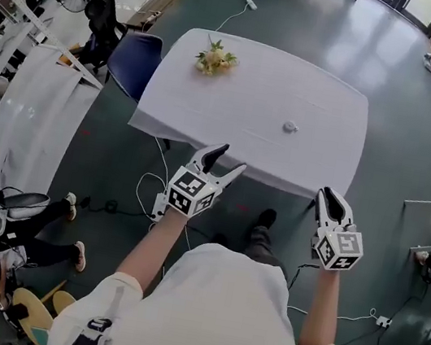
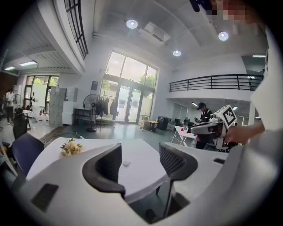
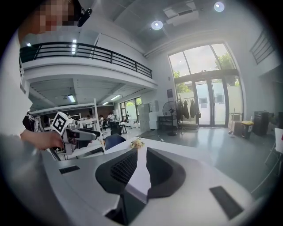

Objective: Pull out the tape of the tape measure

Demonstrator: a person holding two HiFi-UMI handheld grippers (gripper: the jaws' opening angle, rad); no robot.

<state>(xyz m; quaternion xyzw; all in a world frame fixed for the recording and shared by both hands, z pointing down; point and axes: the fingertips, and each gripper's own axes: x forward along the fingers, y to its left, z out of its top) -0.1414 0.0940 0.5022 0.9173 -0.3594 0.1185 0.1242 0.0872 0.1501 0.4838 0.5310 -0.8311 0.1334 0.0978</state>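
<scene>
White table carries the small round tape measure near its middle, while short of its near edge the left gripper gapes wide and the right gripper is narrowly parted, both empty.
</scene>
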